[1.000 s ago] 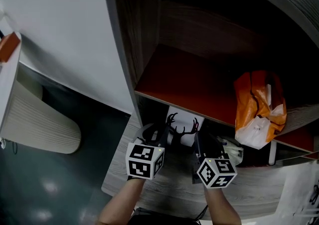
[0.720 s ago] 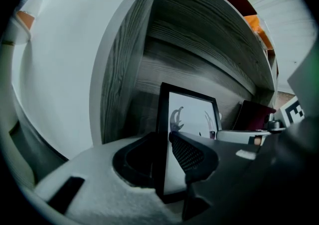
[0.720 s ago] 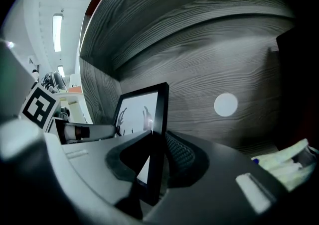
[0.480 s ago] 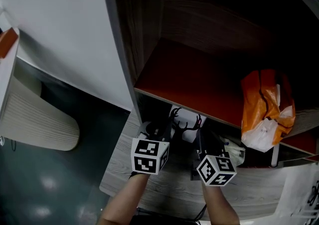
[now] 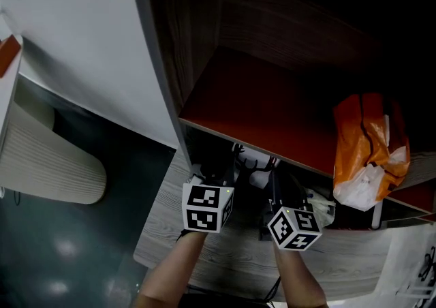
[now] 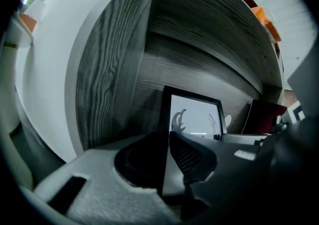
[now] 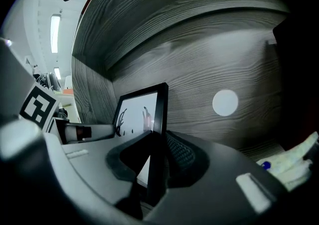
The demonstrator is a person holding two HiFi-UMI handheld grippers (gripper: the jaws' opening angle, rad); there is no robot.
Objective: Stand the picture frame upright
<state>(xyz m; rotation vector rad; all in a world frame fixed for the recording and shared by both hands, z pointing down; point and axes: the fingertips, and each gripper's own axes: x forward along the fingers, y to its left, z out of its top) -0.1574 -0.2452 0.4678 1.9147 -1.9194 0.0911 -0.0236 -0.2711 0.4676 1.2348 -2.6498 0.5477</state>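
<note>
Where the head view looks under a red-brown shelf (image 5: 259, 105), the picture frame (image 5: 257, 159) stands between left gripper (image 5: 221, 176) and right gripper (image 5: 278, 187). Left gripper view — its jaws, just closing, pinch the upright frame's left edge; right gripper view — jaws clamp the right edge, wood-grain wall (image 7: 224, 59) behind.

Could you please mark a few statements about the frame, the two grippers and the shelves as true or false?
1. The picture frame lies flat on its shelf. False: it stands about upright, on its lower edge.
2. The right gripper is clamped on the frame's right edge. True.
3. The left gripper is empty. False: the frame's left edge is between its jaws, which have just been closing on it.
4. An orange bag sits on the red shelf above. True.
</note>
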